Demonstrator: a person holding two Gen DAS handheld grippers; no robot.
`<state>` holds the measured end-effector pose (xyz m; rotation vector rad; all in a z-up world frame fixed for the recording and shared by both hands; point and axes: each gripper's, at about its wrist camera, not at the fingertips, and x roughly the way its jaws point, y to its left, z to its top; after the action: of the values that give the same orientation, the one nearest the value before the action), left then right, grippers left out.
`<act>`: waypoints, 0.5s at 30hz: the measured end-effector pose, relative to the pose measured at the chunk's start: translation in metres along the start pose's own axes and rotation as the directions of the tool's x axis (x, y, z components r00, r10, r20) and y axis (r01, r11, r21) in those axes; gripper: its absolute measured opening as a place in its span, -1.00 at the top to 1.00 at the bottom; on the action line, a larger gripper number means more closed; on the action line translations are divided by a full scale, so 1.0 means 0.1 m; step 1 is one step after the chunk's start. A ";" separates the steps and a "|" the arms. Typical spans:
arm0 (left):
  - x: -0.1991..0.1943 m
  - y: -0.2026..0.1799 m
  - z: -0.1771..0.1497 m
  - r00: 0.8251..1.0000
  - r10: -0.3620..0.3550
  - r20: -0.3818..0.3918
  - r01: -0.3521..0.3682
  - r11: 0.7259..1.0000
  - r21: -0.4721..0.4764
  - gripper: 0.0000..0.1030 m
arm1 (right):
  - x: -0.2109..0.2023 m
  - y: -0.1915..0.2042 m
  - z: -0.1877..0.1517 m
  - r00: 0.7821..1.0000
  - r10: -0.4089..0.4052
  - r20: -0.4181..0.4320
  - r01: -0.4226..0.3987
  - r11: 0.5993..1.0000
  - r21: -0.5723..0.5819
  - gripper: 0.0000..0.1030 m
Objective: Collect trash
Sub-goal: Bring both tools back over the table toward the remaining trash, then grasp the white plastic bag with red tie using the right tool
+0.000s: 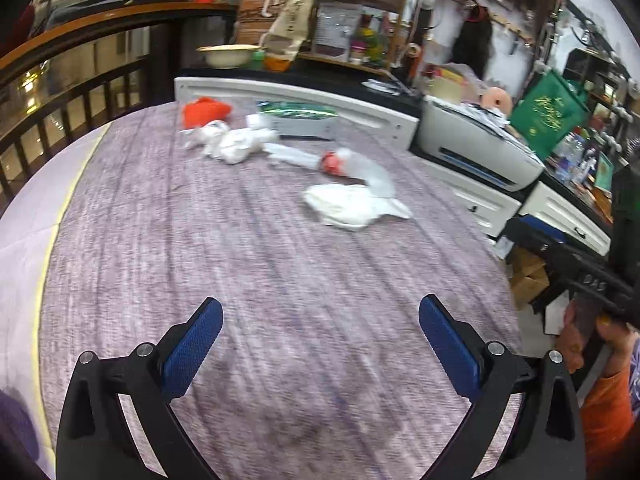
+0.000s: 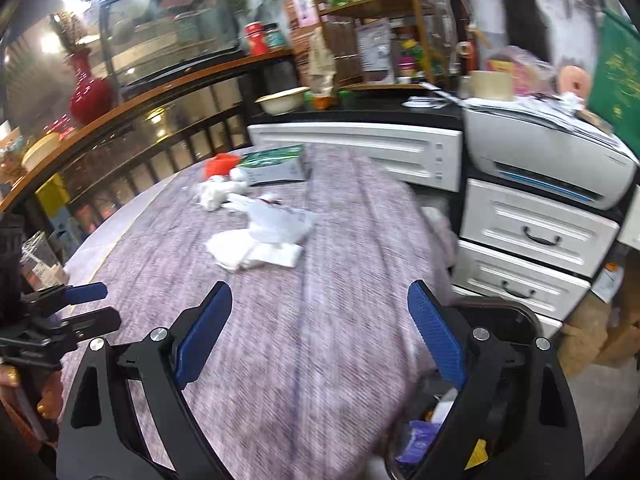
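Cluttered room: shelves, white drawers and a printer (image 2: 548,160) behind a desk (image 1: 280,280) covered in a mauve woven cloth. A dark bin (image 2: 500,360) stands off the desk's right edge, below your right claw, with wrappers already in it.

Left claw (image 1: 320,340): released, blue pads wide apart, nothing between them, hovering over bare cloth at the near edge. Right claw (image 2: 320,332): also released and empty, over the near right part of the desk, one finger over the bin rim.

Trash, near to far:
- crumpled white tissue (image 1: 352,208), closest, ahead of both claws but well apart from them;
- clear plastic bag (image 1: 360,168) with something red inside, touching the tissue's far side;
- white tissue wad (image 1: 232,142), further left;
- orange scrap (image 1: 204,112), farthest, near the green-topped box (image 1: 300,120).

Handling, by judgement: all of it is light, soft and crushable, nothing fragile. Film is likely slippery, so pinch the bunched part by the red, not a loose flap. Take the tissue at its thickest fold; edges may tear or slide out.
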<state>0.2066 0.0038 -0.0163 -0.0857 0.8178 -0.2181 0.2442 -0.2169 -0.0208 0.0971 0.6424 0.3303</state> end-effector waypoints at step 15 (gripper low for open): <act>0.24 0.51 0.11 0.994 0.075 -0.074 -0.079 0.996 -0.052 -0.89 | 1.17 0.56 0.52 0.983 0.020 -0.181 -0.051 0.985 -0.166 -0.70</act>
<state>0.2389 0.0475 -0.0345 -0.0983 0.8969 -0.1265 0.3481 -0.1245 -0.0352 -0.0855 0.7879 0.4303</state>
